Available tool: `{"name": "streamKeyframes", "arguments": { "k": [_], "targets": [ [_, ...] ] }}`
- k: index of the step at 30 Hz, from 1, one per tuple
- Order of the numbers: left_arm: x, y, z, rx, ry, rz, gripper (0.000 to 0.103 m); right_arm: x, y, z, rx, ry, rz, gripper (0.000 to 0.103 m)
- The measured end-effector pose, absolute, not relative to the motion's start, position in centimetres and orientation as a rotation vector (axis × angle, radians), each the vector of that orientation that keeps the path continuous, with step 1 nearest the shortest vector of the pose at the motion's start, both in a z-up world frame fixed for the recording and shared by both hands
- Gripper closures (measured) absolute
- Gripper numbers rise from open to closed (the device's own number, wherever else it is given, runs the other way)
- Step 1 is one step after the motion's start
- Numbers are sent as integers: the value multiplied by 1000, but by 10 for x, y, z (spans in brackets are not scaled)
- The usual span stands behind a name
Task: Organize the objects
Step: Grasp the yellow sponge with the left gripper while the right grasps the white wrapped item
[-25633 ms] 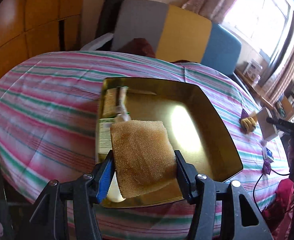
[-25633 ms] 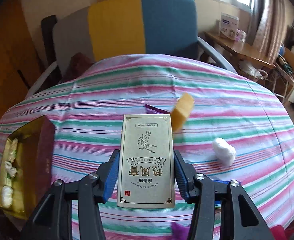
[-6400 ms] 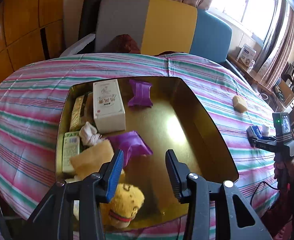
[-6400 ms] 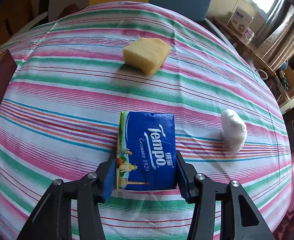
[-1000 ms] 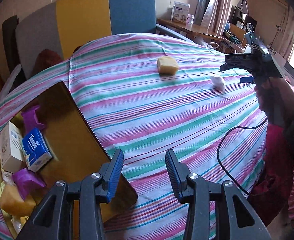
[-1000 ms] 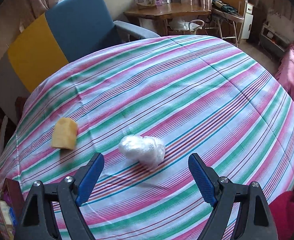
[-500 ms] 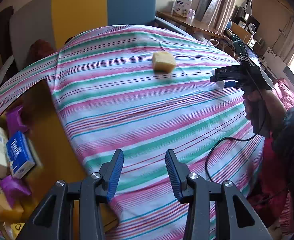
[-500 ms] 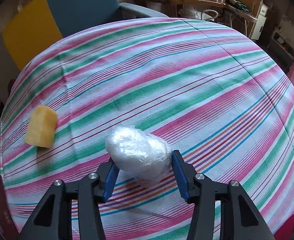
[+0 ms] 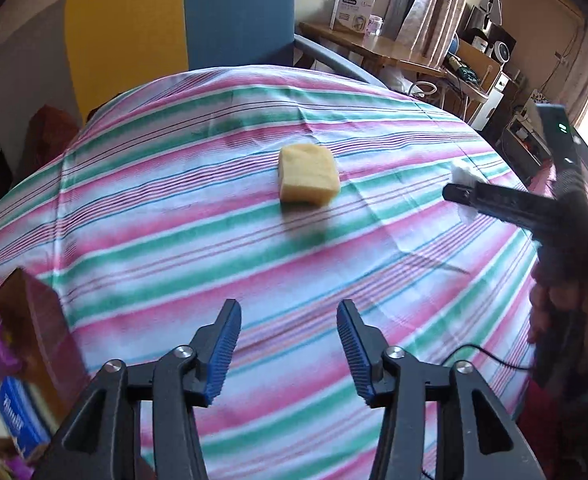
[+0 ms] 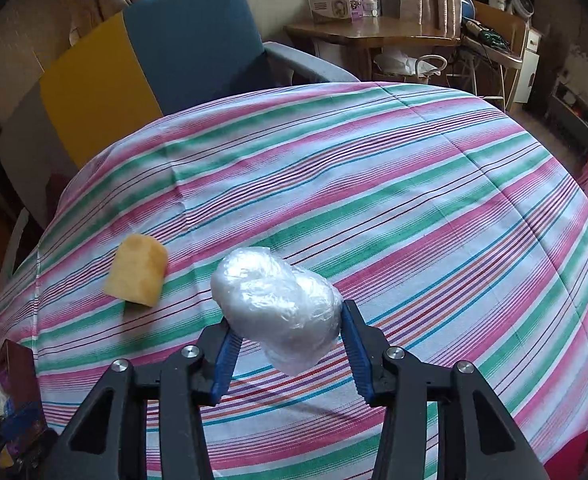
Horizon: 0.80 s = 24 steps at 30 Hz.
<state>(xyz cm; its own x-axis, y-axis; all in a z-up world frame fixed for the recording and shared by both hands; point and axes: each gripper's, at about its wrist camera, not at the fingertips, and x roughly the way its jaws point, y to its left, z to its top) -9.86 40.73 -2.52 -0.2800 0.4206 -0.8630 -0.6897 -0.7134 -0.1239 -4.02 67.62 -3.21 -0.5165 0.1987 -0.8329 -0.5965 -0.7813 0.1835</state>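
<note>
My right gripper [image 10: 288,350] is shut on a white plastic-wrapped bundle [image 10: 280,302] and holds it above the striped tablecloth. A yellow sponge [image 10: 138,274] lies on the cloth to its left. In the left wrist view my left gripper [image 9: 290,346] is open and empty over the cloth, with the yellow sponge [image 9: 307,180] straight ahead and apart from it. The right gripper [image 9: 513,206] shows at the right there with the bundle [image 9: 465,172] partly hidden behind it. The gold tray [image 9: 42,344] at the lower left holds a blue tissue pack [image 9: 16,420] and purple packets.
A grey, yellow and blue chair [image 9: 182,24] stands behind the round table. A wooden side table [image 10: 373,34] with a white box stands at the back right. A black cable [image 9: 485,354] hangs by the table's right edge.
My right gripper has lifted the white bundle off the cloth. My left gripper has swung away from the tray toward the yellow sponge, which now sits centred ahead.
</note>
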Motion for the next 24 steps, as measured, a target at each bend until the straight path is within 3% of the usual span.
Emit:
{"name": "streamKeyframes", "arguments": {
  "k": [2, 5, 16, 18, 19, 24],
  "targets": [
    [-109, 425, -29, -1257, 377, 2024, 37, -40, 676, -31, -1178, 649, 2315, 55],
    [-123, 453, -33, -1242, 419, 2020, 31, -42, 672, -29, -1187, 649, 2335, 55],
    [-173, 532, -77, -1265, 543, 2031, 26, -46, 668, -34, -1238, 643, 2344, 55],
    [-183, 535, -85, -1288, 528, 2040, 33, -48, 666, -37, -1256, 634, 2344, 55],
    [-188, 535, -88, -1303, 504, 2030, 46, -49, 665, -39, -1267, 624, 2341, 55],
    [-177, 513, -78, -1288, 408, 1996, 50, -56, 659, -49, -1350, 553, 2335, 55]
  ]
}}
